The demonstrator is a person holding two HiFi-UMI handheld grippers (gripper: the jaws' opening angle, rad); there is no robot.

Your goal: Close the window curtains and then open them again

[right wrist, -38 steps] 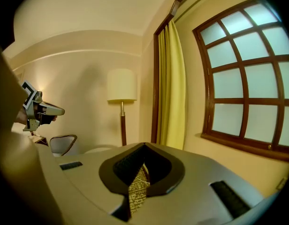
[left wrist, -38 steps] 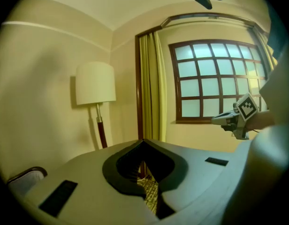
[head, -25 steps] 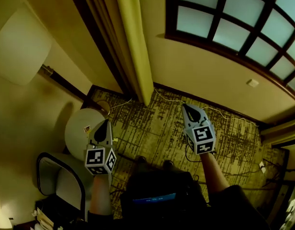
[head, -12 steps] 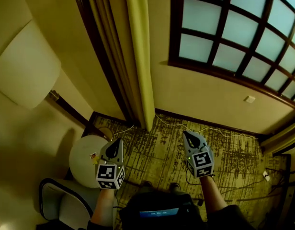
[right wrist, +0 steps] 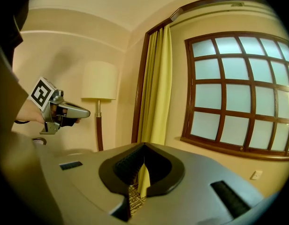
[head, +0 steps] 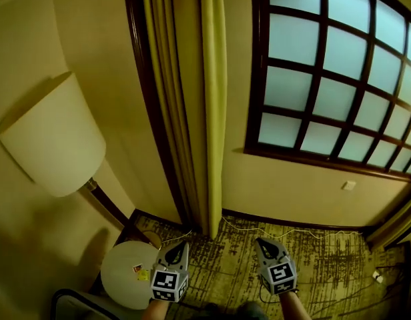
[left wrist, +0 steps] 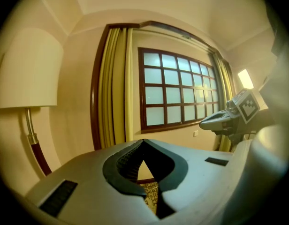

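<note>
Yellow curtain (head: 214, 105): one, bunched beside window (head: 325, 79). One lamp (head: 55, 139). Two grippers, left gripper (head: 181, 245), right gripper (head: 259, 241): fingers closed, empty.

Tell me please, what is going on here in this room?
A person faces a window, holding two grippers. The left gripper and the right gripper are both shut and empty. The yellow curtain hangs gathered at the window's left side, so the window is uncovered. Neither gripper touches the curtain. A floor lamp and a round table stand further left.
</note>
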